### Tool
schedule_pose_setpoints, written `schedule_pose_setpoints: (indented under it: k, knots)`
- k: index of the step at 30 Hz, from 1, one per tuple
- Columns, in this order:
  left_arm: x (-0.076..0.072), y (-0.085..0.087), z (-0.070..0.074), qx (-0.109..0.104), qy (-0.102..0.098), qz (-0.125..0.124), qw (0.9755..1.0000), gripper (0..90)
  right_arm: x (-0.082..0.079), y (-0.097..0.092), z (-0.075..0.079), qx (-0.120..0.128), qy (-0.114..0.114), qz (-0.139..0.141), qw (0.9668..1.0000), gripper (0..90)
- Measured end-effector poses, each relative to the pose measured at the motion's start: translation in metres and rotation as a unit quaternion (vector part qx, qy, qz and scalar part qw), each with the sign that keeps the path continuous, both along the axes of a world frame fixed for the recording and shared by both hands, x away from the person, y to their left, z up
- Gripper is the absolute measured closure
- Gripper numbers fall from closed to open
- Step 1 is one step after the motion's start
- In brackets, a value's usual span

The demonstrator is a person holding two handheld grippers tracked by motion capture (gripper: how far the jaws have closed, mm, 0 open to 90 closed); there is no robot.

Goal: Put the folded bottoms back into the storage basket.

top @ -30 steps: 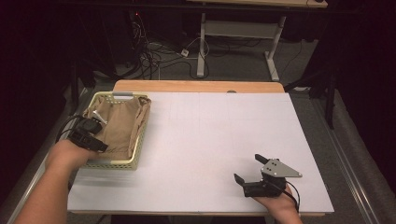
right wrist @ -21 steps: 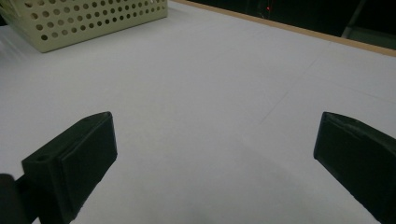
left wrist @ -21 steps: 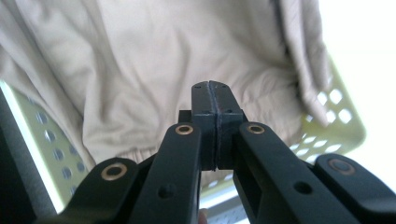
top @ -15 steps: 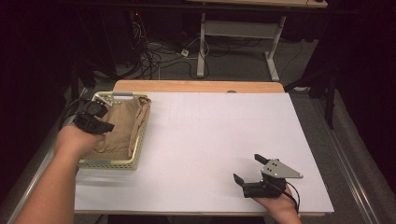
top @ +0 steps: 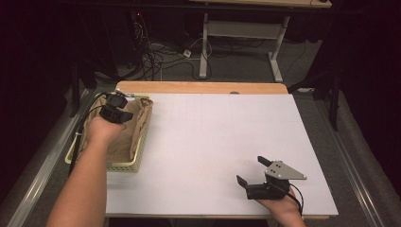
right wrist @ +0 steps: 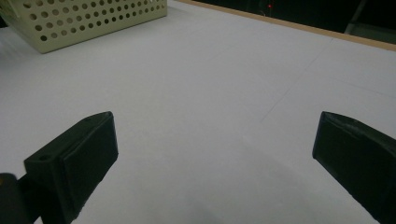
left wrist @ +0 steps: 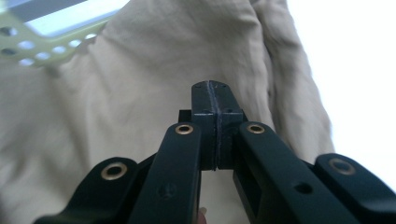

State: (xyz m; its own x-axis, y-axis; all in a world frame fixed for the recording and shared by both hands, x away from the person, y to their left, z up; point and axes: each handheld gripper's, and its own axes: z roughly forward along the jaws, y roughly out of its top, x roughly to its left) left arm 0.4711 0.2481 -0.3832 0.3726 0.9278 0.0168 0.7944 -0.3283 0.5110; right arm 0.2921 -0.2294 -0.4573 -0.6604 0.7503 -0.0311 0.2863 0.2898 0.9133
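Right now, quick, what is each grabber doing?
Left gripper: shut, pads pressed together with nothing between them, over the tan cloth in the basket.
Right gripper: open, empty, above the white table.

At left in the high view, the hand (top: 101,131) hides part of the tan cloth (top: 135,125); the basket (right wrist: 84,21) is cut off upper left.

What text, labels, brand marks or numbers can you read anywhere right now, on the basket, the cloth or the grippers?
No readable text in any view.
Basket: perforated pale yellow wall, no label visible.
Tan cloth in the basket: plain, no print or tag showing.
Left gripper, jaws shut, and right gripper, jaws open: black, no markings legible.
White table cover: faint pencil-like lines, no writing.
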Motion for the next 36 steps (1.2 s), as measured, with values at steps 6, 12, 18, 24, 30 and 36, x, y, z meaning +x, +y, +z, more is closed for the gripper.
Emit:
schedule_pose_setpoints:
  k: [6,12,18,24,30,36]
  knots:
    - [0.023,0.001,-0.022,-0.018,-0.012,0.002,0.9998,87.7,0.002,-0.001,-0.001,0.006,0.005,-0.008,0.9999,1.6]
    - [0.037,0.003,-0.042,-0.044,-0.008,-0.003,0.9990,87.8,0.004,0.001,-0.004,0.004,0.011,-0.011,0.9999,2.0]
    - [0.044,-0.004,-0.061,-0.044,0.006,-0.001,0.9990,87.7,0.003,0.003,-0.004,0.007,0.016,-0.009,0.9998,2.1]
    - [0.045,-0.009,-0.072,-0.012,0.017,-0.006,0.9998,87.5,0.005,0.007,-0.008,0.000,0.021,-0.006,0.9998,2.3]
    - [0.043,-0.012,-0.072,-0.006,0.015,-0.003,0.9999,87.4,0.005,0.008,-0.009,-0.005,0.020,-0.005,0.9998,2.5]
    - [0.034,-0.007,-0.060,-0.005,0.020,-0.009,0.9998,87.2,0.004,0.006,-0.008,-0.002,0.016,-0.006,0.9998,2.1]
